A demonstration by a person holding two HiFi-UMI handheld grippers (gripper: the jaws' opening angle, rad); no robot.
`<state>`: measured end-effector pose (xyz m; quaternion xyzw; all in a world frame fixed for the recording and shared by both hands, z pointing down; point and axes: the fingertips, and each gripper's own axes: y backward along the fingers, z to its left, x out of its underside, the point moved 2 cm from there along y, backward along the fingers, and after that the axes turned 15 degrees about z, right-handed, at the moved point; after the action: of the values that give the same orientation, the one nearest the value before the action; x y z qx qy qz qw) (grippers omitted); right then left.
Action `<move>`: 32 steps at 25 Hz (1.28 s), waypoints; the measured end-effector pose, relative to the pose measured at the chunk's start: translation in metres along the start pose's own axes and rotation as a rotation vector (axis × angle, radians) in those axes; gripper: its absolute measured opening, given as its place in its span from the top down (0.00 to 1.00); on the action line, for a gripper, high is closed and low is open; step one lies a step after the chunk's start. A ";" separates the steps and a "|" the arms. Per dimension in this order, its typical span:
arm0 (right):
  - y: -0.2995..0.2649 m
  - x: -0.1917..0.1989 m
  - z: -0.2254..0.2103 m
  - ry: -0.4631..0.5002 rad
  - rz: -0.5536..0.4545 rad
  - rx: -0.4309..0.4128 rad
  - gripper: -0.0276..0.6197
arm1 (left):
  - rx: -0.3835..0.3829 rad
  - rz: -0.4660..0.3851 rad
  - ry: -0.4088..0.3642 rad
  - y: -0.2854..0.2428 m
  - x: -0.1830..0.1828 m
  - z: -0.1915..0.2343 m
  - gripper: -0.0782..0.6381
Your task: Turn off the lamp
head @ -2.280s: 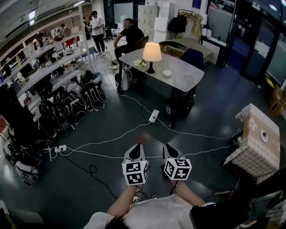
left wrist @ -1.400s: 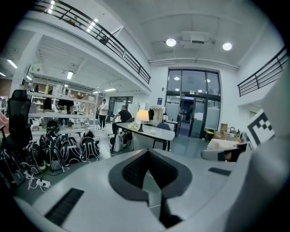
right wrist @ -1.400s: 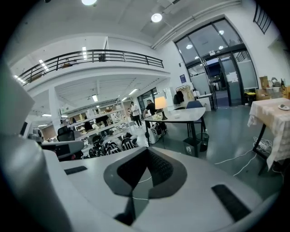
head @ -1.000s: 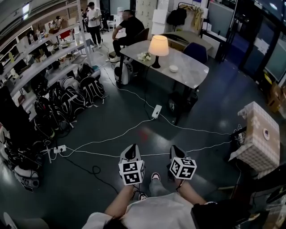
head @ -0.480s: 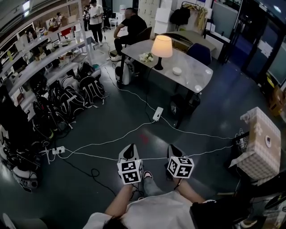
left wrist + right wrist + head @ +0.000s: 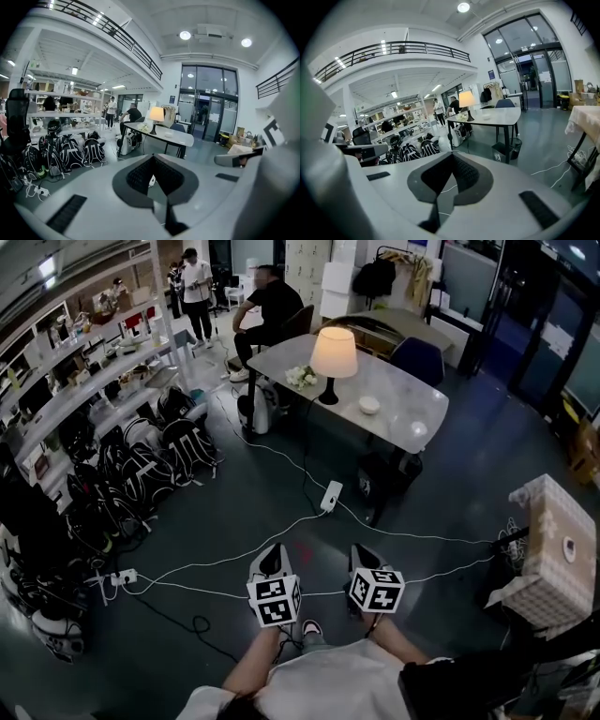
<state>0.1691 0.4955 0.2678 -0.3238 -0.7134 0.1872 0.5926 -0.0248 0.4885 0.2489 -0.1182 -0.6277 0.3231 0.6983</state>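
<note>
No words, brands or numbers can be read anywhere. The left cube point(image 6: 274, 601) on the left hand-held gripper point(image 6: 273, 557) and the right cube point(image 6: 376, 590) on the right hand-held gripper point(image 6: 362, 555) bear black-and-white square marker patterns, not letters. A small blue sign point(image 6: 491, 74) beside the glass doors point(image 6: 534, 70) is too small to read.

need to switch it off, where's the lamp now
Head view, top centre: the lit lamp stands on the grey table, between white flowers on its left and a small white bowl on its right.
</note>
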 end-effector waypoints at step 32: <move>-0.137 -0.103 -0.075 -0.032 0.067 -0.017 0.96 | -0.032 0.081 -0.048 -0.165 -0.087 0.007 0.89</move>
<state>0.2180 0.3175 0.2992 -0.3495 -0.7132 0.2057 0.5717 0.0181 0.3084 0.2749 -0.1470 -0.6441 0.3436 0.6674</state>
